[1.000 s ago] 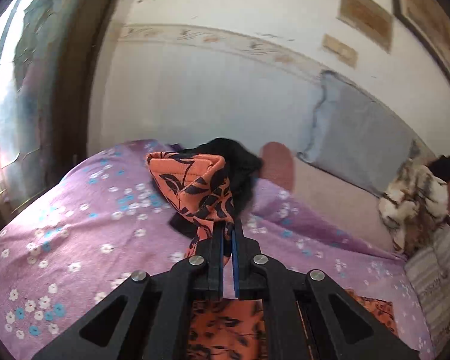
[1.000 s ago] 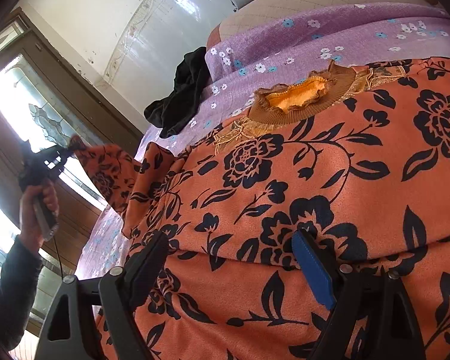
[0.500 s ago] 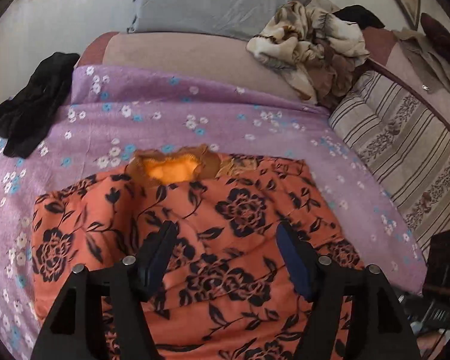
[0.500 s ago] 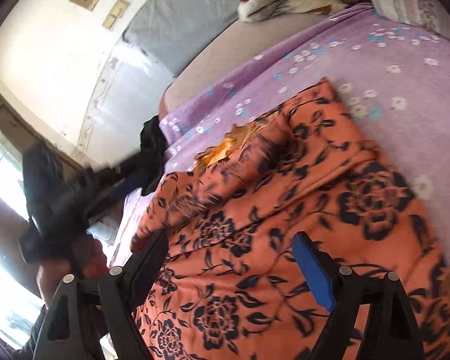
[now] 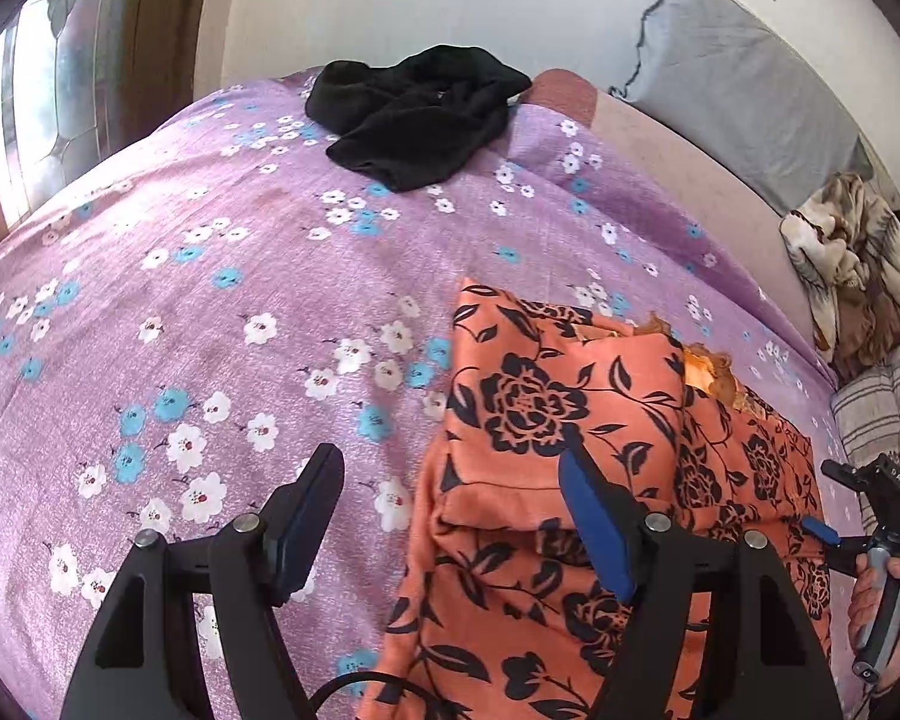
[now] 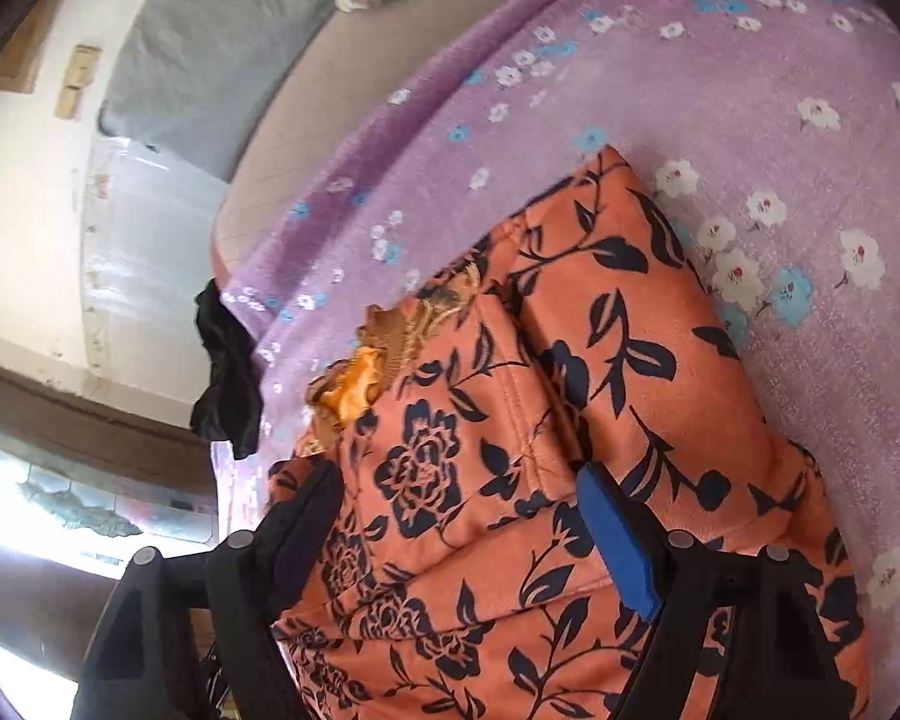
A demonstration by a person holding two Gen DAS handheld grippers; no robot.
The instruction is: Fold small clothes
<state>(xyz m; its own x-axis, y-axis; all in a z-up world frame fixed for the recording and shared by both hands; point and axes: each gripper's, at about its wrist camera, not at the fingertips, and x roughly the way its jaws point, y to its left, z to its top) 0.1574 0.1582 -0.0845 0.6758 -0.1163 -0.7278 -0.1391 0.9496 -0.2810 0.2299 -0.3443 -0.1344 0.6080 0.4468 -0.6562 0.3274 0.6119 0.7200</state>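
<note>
A purple floral bedsheet (image 5: 222,312) covers the bed and fills most of both wrist views. On it lies the orange floral garment (image 5: 570,420), partly folded, with both side portions turned in over its middle and its frilled collar (image 6: 354,384) exposed at the top edge; in the left wrist view the garment occupies the 4 to 6 o'clock sector, and in the right wrist view it fills the centre down to 6 o'clock. A grey pillow (image 5: 744,84) leans on the wall at 1 o'clock in the left wrist view, and a black garment (image 5: 414,114) sits crumpled on the sheet at 12 o'clock, well apart from the orange one. A heap of cream and brown cloth (image 5: 852,264) rests at 3 o'clock. The left gripper (image 5: 450,516) hangs over the garment's left edge, jaws wide and opening, gripping nothing. The right gripper (image 6: 459,531) is poised over the folded cloth, jaws wide but closing, the fabric below them ungripped; it also appears at 4 o'clock in the left wrist view, held by a hand (image 5: 888,606).
</note>
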